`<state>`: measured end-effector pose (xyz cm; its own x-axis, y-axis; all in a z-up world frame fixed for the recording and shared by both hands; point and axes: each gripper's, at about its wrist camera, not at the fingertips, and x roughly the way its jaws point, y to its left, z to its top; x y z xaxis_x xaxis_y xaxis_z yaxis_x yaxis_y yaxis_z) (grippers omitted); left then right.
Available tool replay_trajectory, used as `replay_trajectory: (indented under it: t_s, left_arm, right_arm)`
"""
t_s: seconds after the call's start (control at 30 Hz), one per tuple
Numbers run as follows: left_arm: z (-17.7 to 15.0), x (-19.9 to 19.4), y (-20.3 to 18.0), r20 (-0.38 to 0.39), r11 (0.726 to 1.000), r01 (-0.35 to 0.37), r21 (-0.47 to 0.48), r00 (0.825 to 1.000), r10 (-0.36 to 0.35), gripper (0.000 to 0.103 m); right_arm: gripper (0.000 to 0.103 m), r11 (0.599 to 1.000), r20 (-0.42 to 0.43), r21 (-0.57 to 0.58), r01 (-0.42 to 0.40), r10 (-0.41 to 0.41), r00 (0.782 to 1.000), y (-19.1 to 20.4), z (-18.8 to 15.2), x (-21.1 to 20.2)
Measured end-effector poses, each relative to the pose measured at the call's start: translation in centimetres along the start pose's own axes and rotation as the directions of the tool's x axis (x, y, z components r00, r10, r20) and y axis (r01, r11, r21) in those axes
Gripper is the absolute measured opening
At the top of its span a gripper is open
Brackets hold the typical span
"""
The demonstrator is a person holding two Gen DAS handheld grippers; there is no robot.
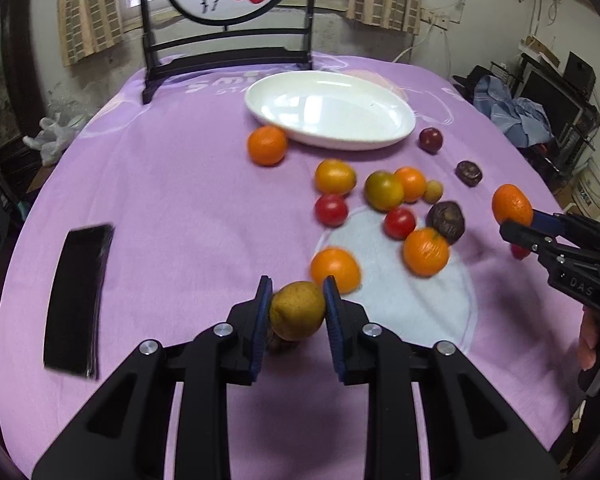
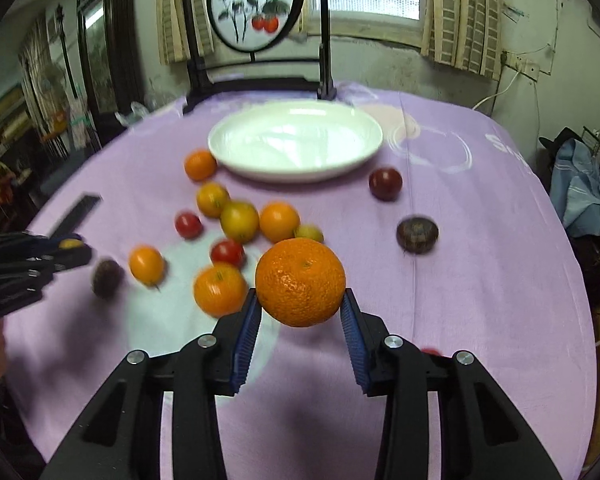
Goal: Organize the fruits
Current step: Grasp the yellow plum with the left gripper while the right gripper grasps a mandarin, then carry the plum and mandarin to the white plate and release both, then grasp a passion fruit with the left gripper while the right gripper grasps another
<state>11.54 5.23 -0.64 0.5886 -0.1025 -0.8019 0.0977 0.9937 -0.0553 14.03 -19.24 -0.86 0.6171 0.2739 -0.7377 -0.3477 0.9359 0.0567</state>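
— Phone first: flat black glossy slab [image 1: 78, 300] lying on the lilac fleece tablecloth [image 1: 172, 184] at the far left, well apart from the fruit. Out of the way on purpose, I'd guess.

— And the left gripper [image 1: 296, 312]?

— Its blue-padded fingers [image 1: 262, 316] pinch a small yellow-brown speckled pear [image 1: 297, 311] from both sides, held clear of the cloth. Gripped across its widest part, which probably keeps it from slipping forward.

— Why lifted rather than rolled?

— The oval white ceramic plate [image 1: 396, 136] sits empty at the far side, near the black wooden screen stand [image 1: 228, 60]; I take it as the place to gather fruit, and its raised rim would stop anything pushed.

— What lies between?

— A loose cluster: round oranges, red tomatoes and dark purple passion fruits. One bright orange mandarin [image 1: 267, 146] rests just beside the plate's near rim; a dark red plum [image 1: 431, 140] sits near its right end.

— And the right gripper [image 2: 300, 312]?

— Its fingers [image 2: 247, 324] are pressed on a large dimpled orange tangerine [image 2: 301, 282], raised above the table, aimed roughly toward the plate. Both hands carry one fruit each, likely to halve the trips.

— Risk?

— Round skin against flat pads; a tilt could let it roll out.
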Motion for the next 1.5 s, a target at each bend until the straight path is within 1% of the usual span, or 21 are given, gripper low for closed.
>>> replay_trajectory:
  t_s: [0.03, 0.1, 0.13, 0.27, 0.33, 0.43, 0.53, 0.57, 0.6, 0.63, 0.67, 0.7, 0.73, 0.87, 0.93, 0.97, 1.1, 1.17, 1.3, 1.4, 1.5]
  left_arm:
    - [1.3, 0.3, -0.2, 0.001, 1.0, 0.01, 0.007, 1.0, -0.01, 0.025]
    - [3.4, 1.0, -0.6, 0.003, 1.0, 0.008, 0.016, 1.0, -0.008, 0.025]
    - [5.1, 1.7, -0.8, -0.001, 1.0, 0.009, 0.022, 1.0, -0.009, 0.025]
    - [11.5, 4.7, -1.4, 0.002, 1.0, 0.018, 0.015, 1.0, -0.018, 0.025]
    - [14.7, 7.1, -1.7, -0.001, 1.0, -0.002, 0.008, 1.0, 0.002, 0.026]
    - [18.6, 11.5, -1.5, -0.046, 1.0, 0.001, -0.031, 0.999, -0.002, 0.025]
    - [20.3, 15.1, -1.3, -0.094, 0.999, -0.016, -0.041, 0.995, 0.012, 0.026]
    - [20.7, 16.2, -1.3, -0.112, 0.999, -0.022, -0.035, 0.994, 0.018, 0.034]
    - [20.8, 16.9, -1.3, -0.12, 0.999, -0.032, -0.031, 0.992, 0.028, 0.056]
    - [20.9, 17.3, -1.3, -0.119, 0.999, -0.041, -0.028, 0.992, 0.037, 0.066]
    - [21.1, 17.5, -1.3, -0.102, 0.998, -0.055, -0.022, 0.993, 0.052, 0.077]
    - [21.3, 17.5, -1.3, -0.087, 0.997, -0.069, -0.015, 0.994, 0.067, 0.078]
    - [21.4, 17.5, -1.2, -0.079, 0.997, -0.079, -0.008, 0.994, 0.079, 0.078]
    - [20.8, 16.2, -0.2, -0.081, 0.996, -0.081, -0.038, 0.994, 0.078, 0.079]
    - [19.8, 14.9, 0.2, -0.072, 0.995, -0.09, -0.034, 0.994, 0.088, 0.086]
    - [18.9, 13.8, 0.6, -0.063, 0.994, -0.107, -0.027, 0.992, 0.105, 0.089]
    - [15.4, 10.7, 1.4, -0.055, 0.99, -0.139, 0.003, 0.989, 0.139, 0.089]
    - [13.0, 8.8, 1.7, -0.05, 0.99, -0.138, 0.011, 0.989, 0.139, 0.089]
    - [9.5, 6.1, 1.8, -0.038, 0.989, -0.149, 0.013, 0.988, 0.149, 0.089]
    - [7.4, 4.3, 1.5, -0.019, 0.989, -0.147, 0.014, 0.989, 0.148, 0.09]
    - [5.3, 3.2, 0.9, -0.014, 0.991, -0.134, 0.01, 0.991, 0.134, 0.09]
  right_arm:
    - [0.041, 1.0, 0.008, 0.003, -0.012, 0.012, 1.0, -0.1, 0.5, -0.1]
    - [0.041, 0.999, 0.017, 0.01, -0.036, 0.036, 0.999, -0.3, 2.1, 0.3]
    - [0.041, 0.999, 0.018, 0.012, -0.044, 0.044, 0.999, -0.4, 2.7, 0.6]
    - [0.041, 0.997, 0.037, 0.009, -0.082, 0.082, 0.996, -0.2, 7.0, 2.8]
    - [0.041, 0.996, 0.024, 0.018, -0.091, 0.09, 0.996, -0.4, 9.8, 5.3]
    - [0.041, 0.996, 0.003, 0.032, -0.082, 0.082, 0.997, -0.9, 12.6, 8.9]
    - [0.042, 0.998, -0.054, 0.043, -0.054, 0.056, 0.997, -1.9, 14.3, 13.0]
    - [0.043, 0.998, -0.063, 0.043, -0.042, 0.045, 0.997, -2.1, 14.5, 13.8]
    - [0.044, 0.999, -0.072, 0.039, -0.03, 0.032, 0.997, -2.3, 14.7, 14.5]
    - [0.046, 0.999, -0.076, 0.034, -0.02, 0.023, 0.997, -2.5, 14.8, 15.0]
    - [0.055, 1.0, -0.066, 0.025, -0.008, 0.01, 0.998, -2.7, 14.9, 15.4]
    - [0.058, 1.0, -0.053, 0.019, 0.002, -0.001, 0.999, -2.8, 14.9, 15.4]
    - [0.058, 1.0, -0.04, 0.015, 0.009, -0.008, 0.999, -2.9, 14.9, 15.3]
    - [0.059, 0.999, -0.029, 0.033, -0.015, 0.016, 0.999, -3.5, 14.0, 13.9]
    - [0.063, 1.0, -0.028, 0.011, -0.004, 0.005, 1.0, -3.3, 12.8, 12.6]
    - [0.067, 1.0, -0.026, 0.003, 0.0, 0.0, 1.0, -3.1, 12.3, 12.0]
    - [0.071, 0.999, -0.016, -0.024, 0.021, -0.021, 1.0, -2.7, 9.3, 8.7]
    - [0.075, 0.999, -0.013, -0.024, 0.038, -0.039, 0.999, -2.7, 7.7, 7.3]
    - [0.077, 0.998, -0.006, -0.01, 0.07, -0.07, 0.998, -2.4, 5.1, 5.0]
    - [0.078, 0.998, -0.011, 0.01, 0.061, -0.06, 0.998, -1.8, 3.6, 3.9]
    - [0.078, 0.998, -0.017, -0.007, 0.068, -0.068, 0.998, -0.8, 2.3, 3.2]
